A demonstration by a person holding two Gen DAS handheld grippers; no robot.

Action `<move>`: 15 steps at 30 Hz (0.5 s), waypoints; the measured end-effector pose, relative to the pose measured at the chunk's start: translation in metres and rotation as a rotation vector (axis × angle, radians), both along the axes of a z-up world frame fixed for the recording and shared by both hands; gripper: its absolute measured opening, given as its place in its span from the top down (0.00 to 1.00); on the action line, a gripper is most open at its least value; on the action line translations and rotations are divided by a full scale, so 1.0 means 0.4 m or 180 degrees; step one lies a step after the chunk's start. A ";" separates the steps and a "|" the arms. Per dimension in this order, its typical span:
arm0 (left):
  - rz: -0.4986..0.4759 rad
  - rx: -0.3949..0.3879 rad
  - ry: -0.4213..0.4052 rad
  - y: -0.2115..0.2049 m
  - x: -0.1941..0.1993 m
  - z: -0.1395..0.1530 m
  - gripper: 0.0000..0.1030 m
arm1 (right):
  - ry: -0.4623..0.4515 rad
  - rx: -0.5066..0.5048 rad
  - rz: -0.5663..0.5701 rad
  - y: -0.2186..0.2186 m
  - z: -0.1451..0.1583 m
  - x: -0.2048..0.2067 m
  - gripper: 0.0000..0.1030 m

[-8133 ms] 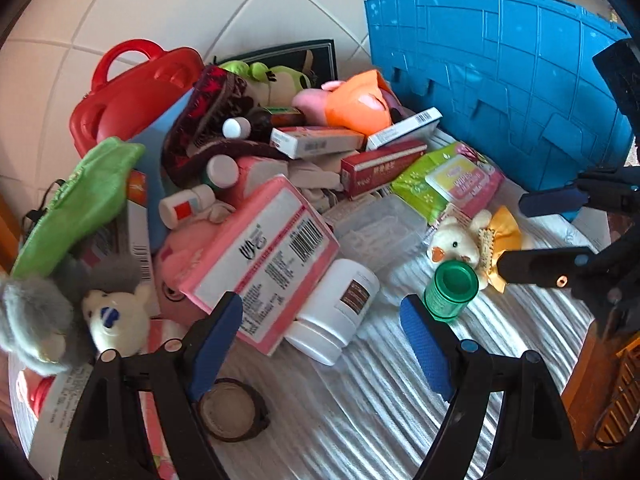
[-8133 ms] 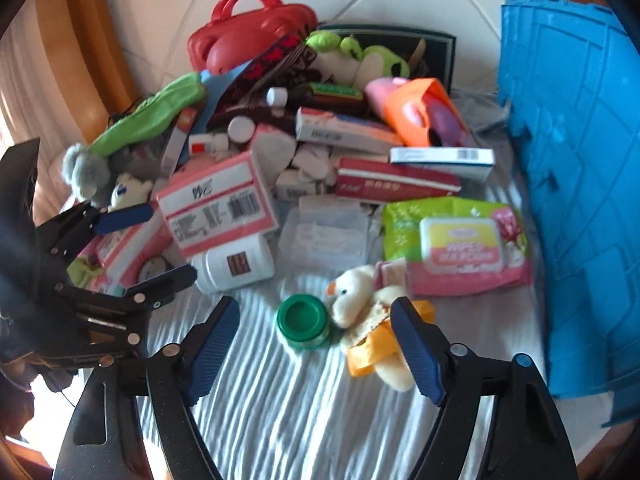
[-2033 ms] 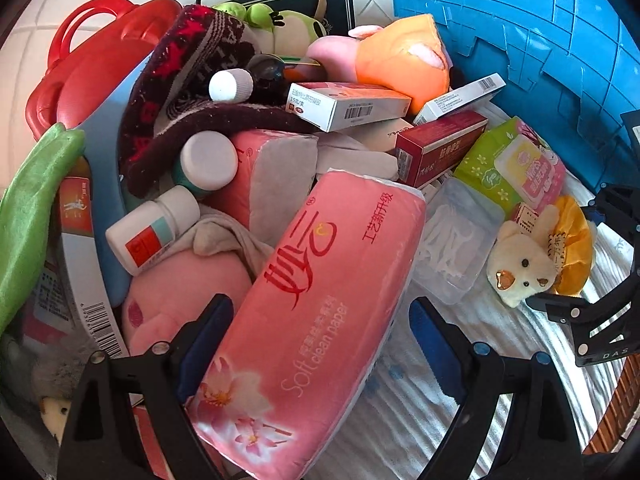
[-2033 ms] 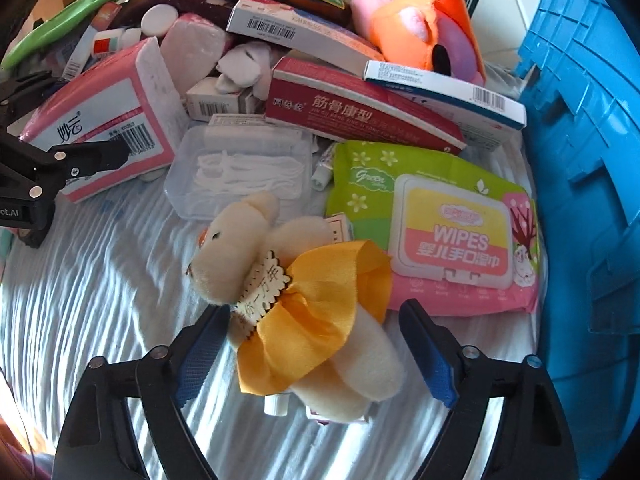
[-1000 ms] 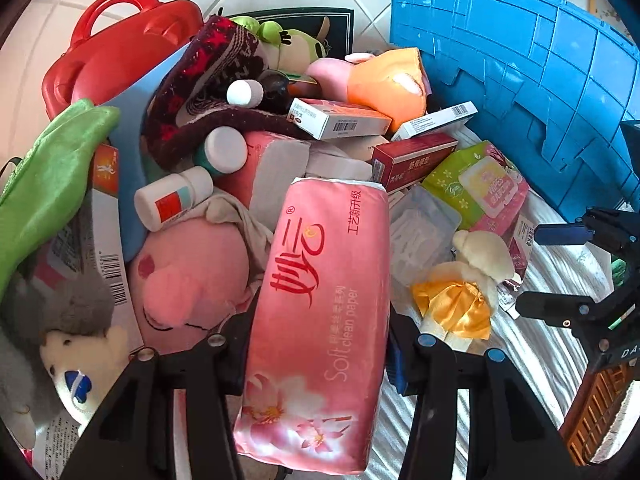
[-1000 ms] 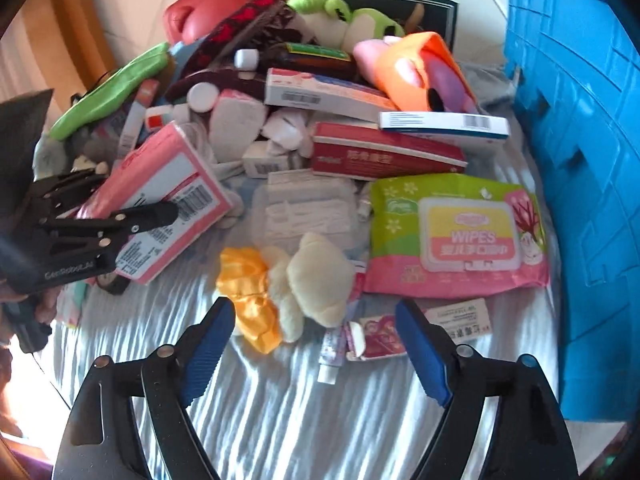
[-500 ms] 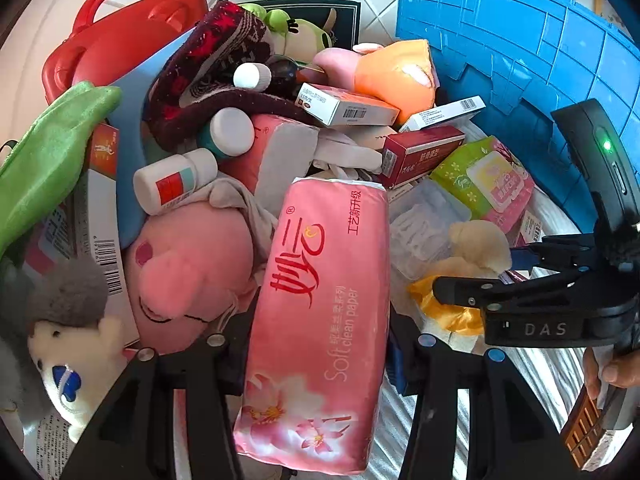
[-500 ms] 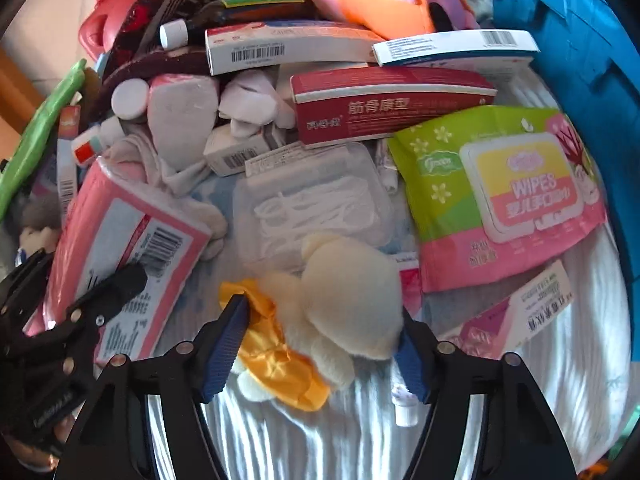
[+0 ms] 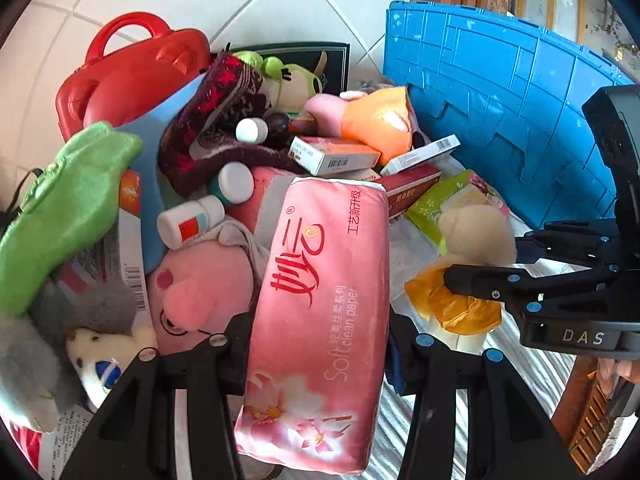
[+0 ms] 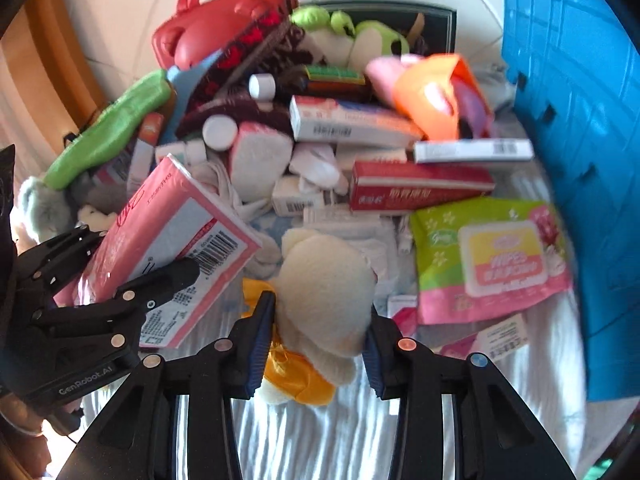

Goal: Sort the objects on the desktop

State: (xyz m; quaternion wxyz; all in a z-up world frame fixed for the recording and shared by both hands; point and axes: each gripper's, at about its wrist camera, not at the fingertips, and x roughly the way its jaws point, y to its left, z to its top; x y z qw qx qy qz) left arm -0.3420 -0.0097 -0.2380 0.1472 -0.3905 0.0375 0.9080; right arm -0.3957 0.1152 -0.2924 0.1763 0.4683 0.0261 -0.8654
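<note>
A pink soft pack of tissue paper (image 9: 320, 280) sits between the fingers of my left gripper (image 9: 318, 352), which is shut on it, slightly above the pile. The same pack (image 10: 172, 232) and the left gripper (image 10: 136, 252) show at the left of the right wrist view. A cream plush toy with a yellow bow (image 10: 324, 280) is between the blue pads of my right gripper (image 10: 320, 328). Its jaws are closing and the pads press the toy's sides. In the left wrist view the right gripper (image 9: 492, 260) holds that toy (image 9: 476, 232) just right of the tissue pack.
A heap fills the back and left: red case (image 9: 132, 72), green plush (image 9: 60, 208), pink pig plush (image 9: 200, 284), pill bottles, medicine boxes (image 10: 420, 192). A wipes pack (image 10: 492, 256) lies right. The blue crate (image 9: 500, 100) stands along the right. White striped cloth (image 10: 320, 440) covers the near surface.
The right gripper came in over the plush toy and its jaws narrowed onto it, raising it a little. The left gripper rose slightly, still holding the tissue pack.
</note>
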 end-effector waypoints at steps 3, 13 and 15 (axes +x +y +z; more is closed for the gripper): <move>-0.0029 0.0032 0.0177 0.003 0.007 0.065 0.54 | 0.0264 -0.0006 0.0022 0.029 0.084 0.006 0.62; -0.0424 0.0146 0.1066 0.115 0.045 0.374 0.54 | 0.1395 -0.0260 -0.0369 0.145 0.451 0.093 0.62; -0.0523 0.0222 0.1206 0.161 0.047 0.436 0.54 | 0.1613 -0.0283 -0.0476 0.186 0.515 0.124 0.62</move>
